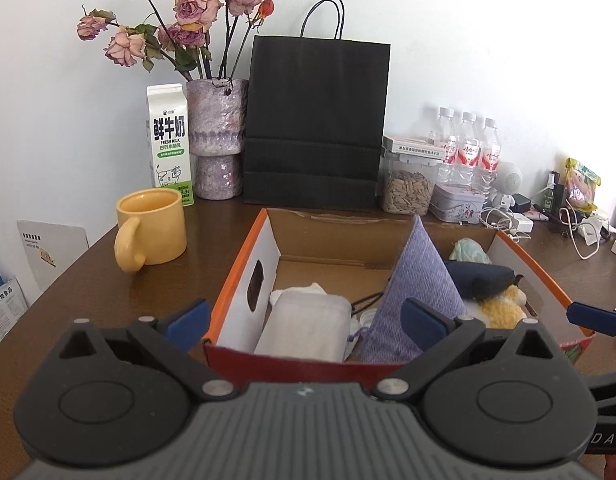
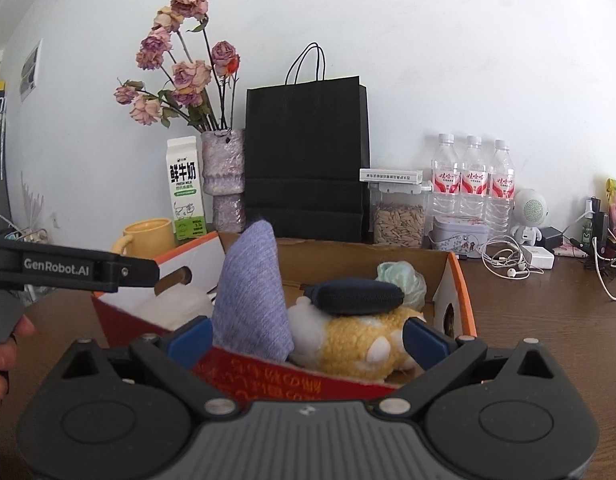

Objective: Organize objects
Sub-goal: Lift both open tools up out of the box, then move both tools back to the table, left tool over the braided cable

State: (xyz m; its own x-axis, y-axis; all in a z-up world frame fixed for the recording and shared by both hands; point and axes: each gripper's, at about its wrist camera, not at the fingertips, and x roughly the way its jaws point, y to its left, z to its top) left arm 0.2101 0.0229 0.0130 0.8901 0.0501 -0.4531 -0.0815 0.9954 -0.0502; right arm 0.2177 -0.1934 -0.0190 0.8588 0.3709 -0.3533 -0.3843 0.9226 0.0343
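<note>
- The cardboard box [image 1: 244, 280], open-topped with orange-edged walls, sits on the brown table [image 1: 156, 292] and serves as the collecting place; everything below is placed relative to it.
- The left gripper [image 1: 308, 320] hovers just before the box's near wall, fingers spread wide and empty, the right fingertip close against the purple pouch [image 1: 420, 292].
- The right gripper [image 2: 306, 338] hangs over the box's near-right corner, also spread wide and holding nothing; the plush toy [image 2: 356, 340] lies between its fingers, though contact cannot be told.
- Inside the box, the purple pouch stands upright near the middle, leaning against its neighbours, which likely keeps it from toppling.
- To its left in the box lies a white pouch [image 1: 308, 320], flat on the floor.
- To its right, the yellow-and-white plush toy fills the near-right corner, with a dark blue case [image 2: 356, 296] resting on top and a pale green bundle [image 2: 404, 276] behind, toward the far wall.
- Beyond the far wall stand a black paper bag [image 1: 316, 120], a vase of dried roses [image 1: 216, 140] and a milk carton [image 1: 170, 144]; a yellow mug [image 1: 154, 228] sits off the box's left wall.
- Judging by the open fingers and the filled box, packing looks well advanced; the mug may be a remaining candidate.
</note>
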